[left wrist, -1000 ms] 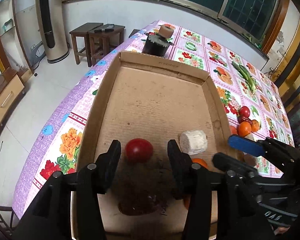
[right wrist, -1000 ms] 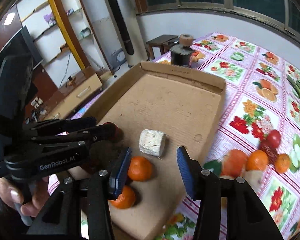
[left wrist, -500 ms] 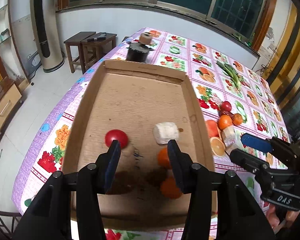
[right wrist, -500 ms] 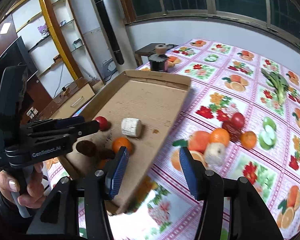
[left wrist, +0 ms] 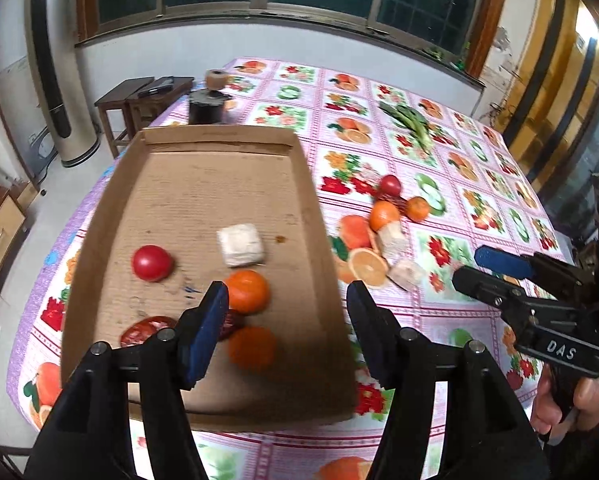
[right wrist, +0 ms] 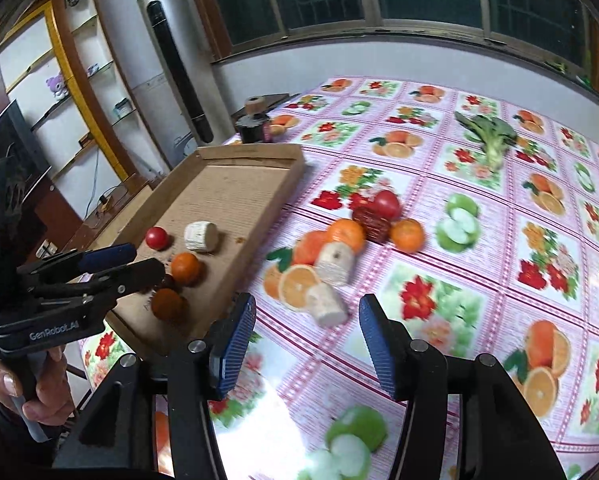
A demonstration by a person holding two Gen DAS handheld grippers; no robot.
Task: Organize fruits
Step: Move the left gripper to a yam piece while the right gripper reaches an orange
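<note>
Beside the cardboard tray (left wrist: 203,184) — the landmark used throughout — both grippers are carried clear of the fruit, which suggests a pause between one deposit and the next pick. The left gripper (left wrist: 287,320) is held above the tray's near end; its jaws have just been opening and now stand wide, nothing being pressed between the pads. The right gripper (right wrist: 305,332) is held off the tray's right side, over the flowered tablecloth (right wrist: 479,280), with its jaws moderately parted and empty; they have just been opening as well, and are pointed toward the loose pile, presumably so that the next piece can be taken.

Inside the tray are collected a red tomato (left wrist: 152,263) toward its left wall, a white cylindrical piece (left wrist: 240,245) near its middle, and two oranges (left wrist: 246,291) at its near end. Dark red items are also seen at the near end, one partly hidden behind the left finger; their kind cannot be told. The far half of the tray is left bare.

Outside the tray, just off its right wall, the unsorted heap (right wrist: 351,236) is found: oranges, a red fruit, a dark red piece and two white cylinders (right wrist: 326,305). Green stalks (right wrist: 489,136) are laid well beyond the tray's far right corner, and a dark jar (left wrist: 206,105) is stood just behind its far wall. The sorting is judged partly done.
</note>
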